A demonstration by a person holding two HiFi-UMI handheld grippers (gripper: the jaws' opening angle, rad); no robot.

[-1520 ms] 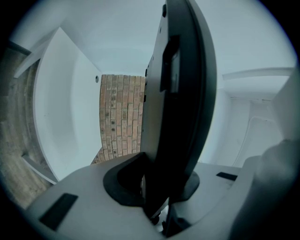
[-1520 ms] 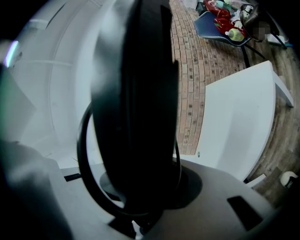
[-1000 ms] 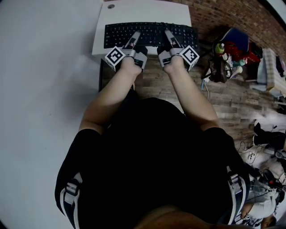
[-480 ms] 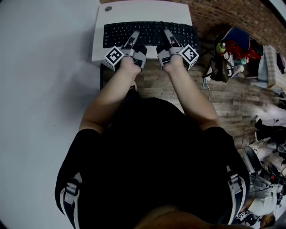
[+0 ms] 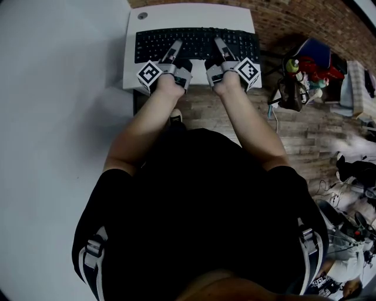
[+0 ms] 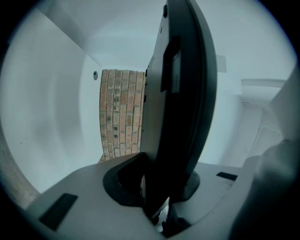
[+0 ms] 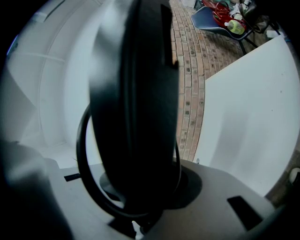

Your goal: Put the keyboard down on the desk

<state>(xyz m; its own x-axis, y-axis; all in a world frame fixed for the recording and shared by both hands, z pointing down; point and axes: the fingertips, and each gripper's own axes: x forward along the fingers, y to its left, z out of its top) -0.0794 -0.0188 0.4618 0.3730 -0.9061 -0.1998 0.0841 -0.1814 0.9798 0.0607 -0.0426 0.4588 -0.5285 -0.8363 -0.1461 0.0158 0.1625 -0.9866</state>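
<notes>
A black keyboard lies flat over the white desk, its long side across the view. Whether it rests on the desktop I cannot tell. My left gripper is shut on its near edge, left of the middle. My right gripper is shut on the same edge, right of the middle. In the left gripper view the keyboard runs edge-on out from between the jaws. The right gripper view shows the keyboard the same way, with a thin black cable looping round it near the jaws.
A small round mark sits at the desk's far left corner. A chair with a bottle and colourful things stands to the right on the wooden floor. A brick wall lies beyond the desk. A pale wall fills the left.
The keyboard and both grippers now sit a little farther in over the desk, with more desktop showing in front of them. Both grips are unchanged.
</notes>
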